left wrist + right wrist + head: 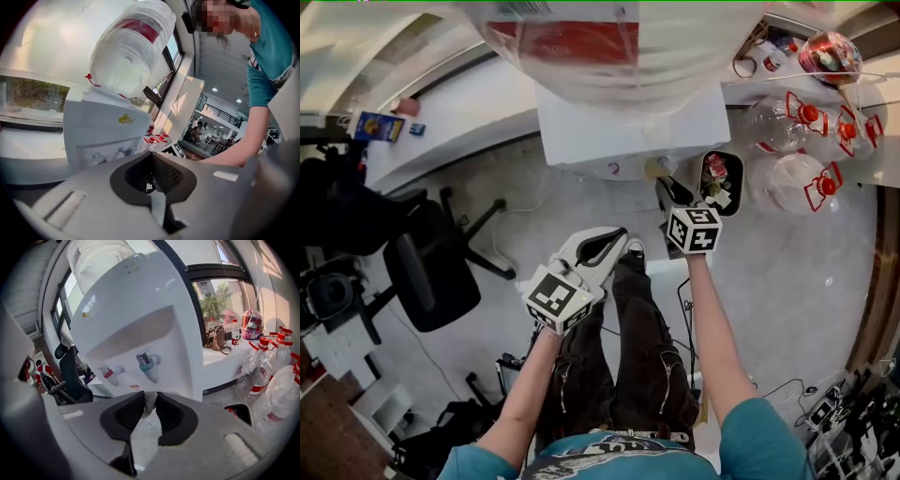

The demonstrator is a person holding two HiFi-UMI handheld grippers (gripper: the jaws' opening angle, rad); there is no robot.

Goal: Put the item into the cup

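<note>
My right tool point(150, 396) is clenched on a pale item point(149, 406), which sits between its pads near the taps of the water dispenser point(140, 315). Only a sliver of it shows, so I cannot tell what it is. My left tool point(151, 157) is clenched, empty.

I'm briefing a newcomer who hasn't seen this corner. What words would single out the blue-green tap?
Find the white water dispenser with the upturned bottle on top. Two taps stick out of its recessed front. In the right gripper view the blue-green tap is the right one; its neighbour, the red tap, differs in colour.
</note>
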